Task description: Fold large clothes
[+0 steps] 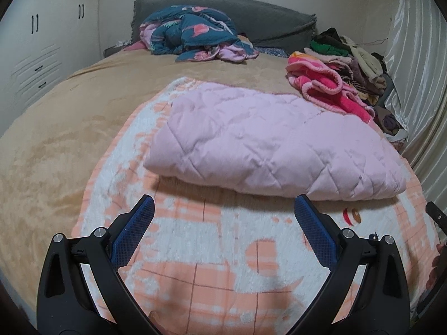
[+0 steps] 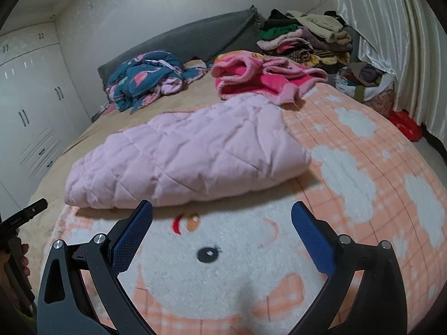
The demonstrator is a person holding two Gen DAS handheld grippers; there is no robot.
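Left gripper (image 1: 223,209) and right gripper (image 2: 222,213), each spread wide with blue pads bare and nothing held. Directly ahead of both lies the folded pale-pink quilted garment (image 1: 268,145), resting on a peach-and-white plush blanket (image 1: 195,251) that runs beneath the fingers. Judged step: approaching the near folded edge. To do it well, bring each gripper to a separate near corner, pinching all layers but not the blanket.
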